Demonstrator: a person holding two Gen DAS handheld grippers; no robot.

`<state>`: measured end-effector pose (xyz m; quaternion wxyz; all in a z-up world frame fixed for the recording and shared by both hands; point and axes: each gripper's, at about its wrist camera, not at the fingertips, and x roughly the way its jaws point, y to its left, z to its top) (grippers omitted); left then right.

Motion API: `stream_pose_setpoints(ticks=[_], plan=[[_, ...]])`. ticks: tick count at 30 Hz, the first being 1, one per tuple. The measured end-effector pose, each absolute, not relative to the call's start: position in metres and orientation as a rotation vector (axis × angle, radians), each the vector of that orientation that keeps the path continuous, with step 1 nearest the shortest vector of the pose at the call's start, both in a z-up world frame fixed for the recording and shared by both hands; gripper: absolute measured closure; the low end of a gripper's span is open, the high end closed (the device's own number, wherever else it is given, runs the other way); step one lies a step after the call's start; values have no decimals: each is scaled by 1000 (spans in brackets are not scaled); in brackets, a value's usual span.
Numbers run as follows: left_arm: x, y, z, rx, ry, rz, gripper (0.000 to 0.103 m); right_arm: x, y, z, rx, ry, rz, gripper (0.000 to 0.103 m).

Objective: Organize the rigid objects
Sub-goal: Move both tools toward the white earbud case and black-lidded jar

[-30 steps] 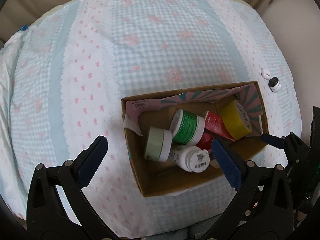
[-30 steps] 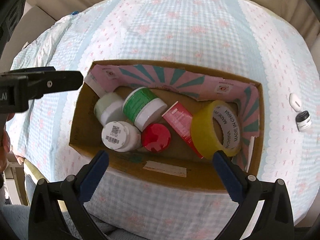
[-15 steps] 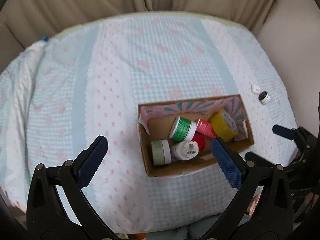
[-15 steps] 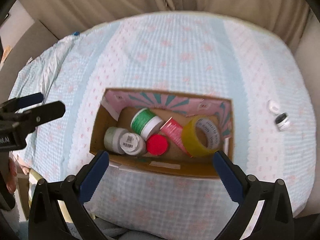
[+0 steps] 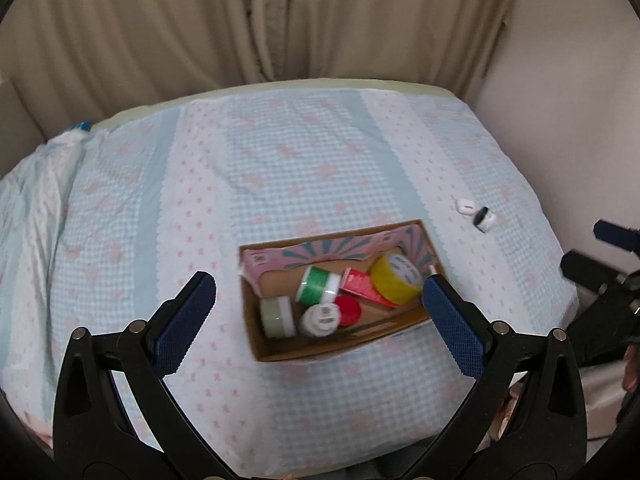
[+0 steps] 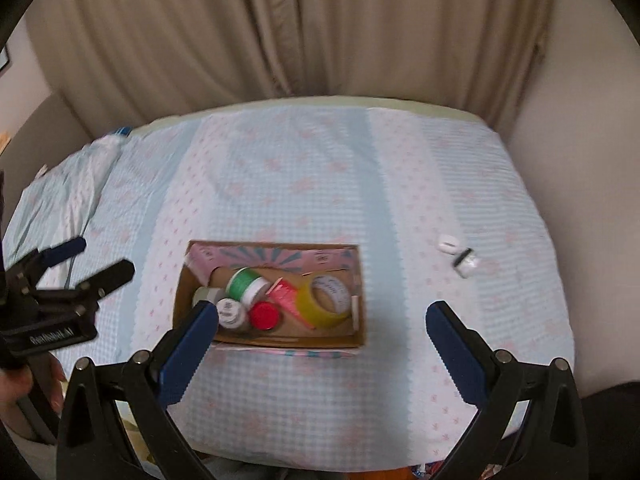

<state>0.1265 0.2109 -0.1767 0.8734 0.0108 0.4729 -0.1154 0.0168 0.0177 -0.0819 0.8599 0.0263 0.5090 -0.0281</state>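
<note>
A cardboard box [image 5: 280, 350] [image 6: 182, 304] sits on the checked cloth near the table's front. In it lie a yellow tape roll [image 5: 396, 282] [image 6: 326, 300], a green-and-white jar [image 5: 318, 284] [image 6: 246, 284], a red lid [image 5: 347, 310] [image 6: 264, 315], a pink-red box [image 5: 362, 286], a white bottle [image 5: 322, 319] and a pale green jar [image 5: 276, 316]. My left gripper [image 5: 316, 312] is open and empty, held back above the box. My right gripper [image 6: 320, 338] is open and empty, also back from the box.
Two small white items, one with a black cap [image 5: 484, 218] [image 6: 464, 260] and one plain [image 5: 464, 205] [image 6: 447, 243], lie on the cloth at the right. Beige curtains hang behind the table. A wall stands at the right.
Both grippers have pulled back and up from the box, which looks smaller now. The curtains have come into view. Both stay open and empty.
</note>
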Motion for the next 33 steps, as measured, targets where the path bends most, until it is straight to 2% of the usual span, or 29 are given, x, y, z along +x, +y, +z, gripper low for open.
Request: stream_pose_setpoints(ticks=[7, 16, 26, 33], plan=[[129, 156, -166, 69, 961, -309, 0, -3, -41, -68, 109, 1027, -148, 0], [143, 52, -160, 126, 908, -294, 0, 0, -144, -79, 142, 987, -156, 0], [195, -85, -198, 47, 1029, -262, 0, 31, -260, -124, 94, 1036, -2, 0], [245, -141, -235, 21, 1148, -271, 0, 61, -295, -159, 26, 1066, 93, 0]])
